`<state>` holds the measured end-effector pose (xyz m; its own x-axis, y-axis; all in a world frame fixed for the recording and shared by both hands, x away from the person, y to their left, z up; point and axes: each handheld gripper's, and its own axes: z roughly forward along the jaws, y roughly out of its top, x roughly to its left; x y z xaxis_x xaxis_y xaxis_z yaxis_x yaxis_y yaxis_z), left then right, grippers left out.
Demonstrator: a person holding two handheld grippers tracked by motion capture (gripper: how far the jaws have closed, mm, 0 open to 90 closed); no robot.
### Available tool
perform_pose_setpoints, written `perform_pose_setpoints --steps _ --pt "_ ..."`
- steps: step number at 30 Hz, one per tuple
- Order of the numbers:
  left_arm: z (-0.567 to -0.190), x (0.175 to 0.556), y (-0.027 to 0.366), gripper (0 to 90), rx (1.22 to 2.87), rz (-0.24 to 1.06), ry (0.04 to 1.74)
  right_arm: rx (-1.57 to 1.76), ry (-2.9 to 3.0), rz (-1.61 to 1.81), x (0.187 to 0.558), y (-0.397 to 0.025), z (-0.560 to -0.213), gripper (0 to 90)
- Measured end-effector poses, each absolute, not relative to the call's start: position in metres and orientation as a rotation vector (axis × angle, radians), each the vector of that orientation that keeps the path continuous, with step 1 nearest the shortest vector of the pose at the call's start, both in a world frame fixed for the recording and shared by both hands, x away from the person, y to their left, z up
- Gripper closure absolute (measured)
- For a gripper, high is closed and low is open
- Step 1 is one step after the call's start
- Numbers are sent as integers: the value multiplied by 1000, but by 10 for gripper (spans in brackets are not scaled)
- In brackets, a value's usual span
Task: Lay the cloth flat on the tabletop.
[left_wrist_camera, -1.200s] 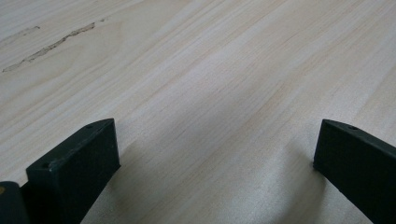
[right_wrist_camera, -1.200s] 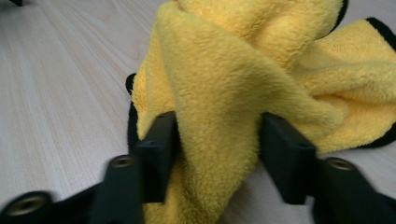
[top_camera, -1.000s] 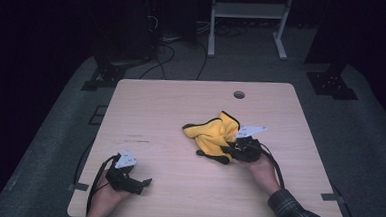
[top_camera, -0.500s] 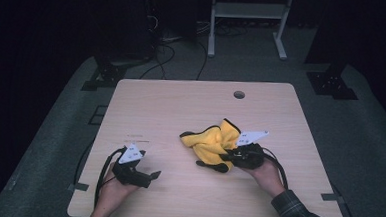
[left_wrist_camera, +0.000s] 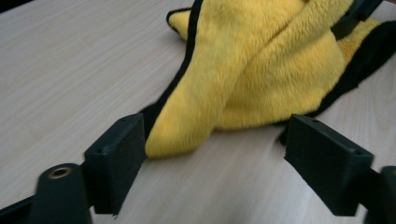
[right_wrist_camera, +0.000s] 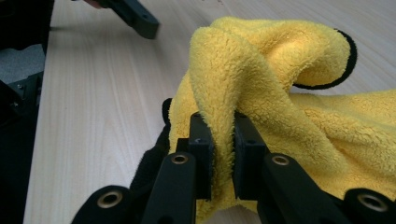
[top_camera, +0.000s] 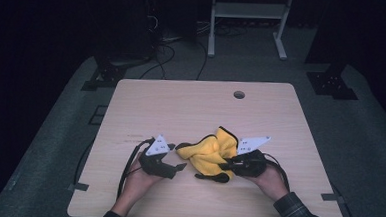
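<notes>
Yellow cloth (right_wrist_camera: pixel 261 93) fold pinched, right gripper view

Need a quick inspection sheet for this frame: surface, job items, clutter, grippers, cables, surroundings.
Surface: light wooden table, round grommet hole near the far edge.
Job's things: crumpled yellow fleece cloth with black trim, bunched near the table's front middle.
Clutter: nothing seen.
Grippers: right gripper shut on a fold of the cloth; left gripper open, a cloth corner lying between its jaws.
Cables: black gripper cable looping beside the left hand; more cables on the floor beyond the table.
Surroundings: dark room, grey floor, white metal frame behind.
</notes>
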<state>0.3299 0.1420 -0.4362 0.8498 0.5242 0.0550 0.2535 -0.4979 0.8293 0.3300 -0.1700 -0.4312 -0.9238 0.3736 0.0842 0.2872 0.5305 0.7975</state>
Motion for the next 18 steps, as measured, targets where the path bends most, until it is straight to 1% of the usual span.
perform_pose_setpoints --steps 3,4,5,6,7,9,10,11,12,15,16,17,18 --pt "-434 336 134 319 2106 370 547 570 2671 1360 329 -169 -431 796" --pt "-433 338 131 319 2106 359 534 571 2673 1359 329 -169 -431 796" --pt "-433 340 128 367 2107 359 531 567 2675 1360 329 -169 -431 795" --pt "-433 341 127 367 2106 357 527 567 2675 1360 329 -169 -431 795" --pt "-433 343 125 410 2109 353 524 567 2675 1363 329 -169 -431 795" --pt "-434 346 121 427 2115 348 522 566 2676 1364 329 -169 -431 795" --pt "-434 347 119 508 2127 342 511 567 2676 1366 329 -170 -432 795" --pt "-434 348 118 508 2134 341 504 567 2676 1366 329 -170 -432 795" --pt "-435 348 116 549 2139 338 495 569 2676 1365 329 -170 -432 795" --pt "-433 347 112 716 2161 338 469 578 2670 1370 330 -171 -431 793" --pt "-432 347 111 804 2168 327 465 587 2665 1375 330 -173 -430 790" --pt "-432 346 111 804 2174 324 466 587 2665 1375 330 -173 -430 790" --pt "-431 345 111 832 2176 319 460 589 2663 1375 331 -174 -430 787"
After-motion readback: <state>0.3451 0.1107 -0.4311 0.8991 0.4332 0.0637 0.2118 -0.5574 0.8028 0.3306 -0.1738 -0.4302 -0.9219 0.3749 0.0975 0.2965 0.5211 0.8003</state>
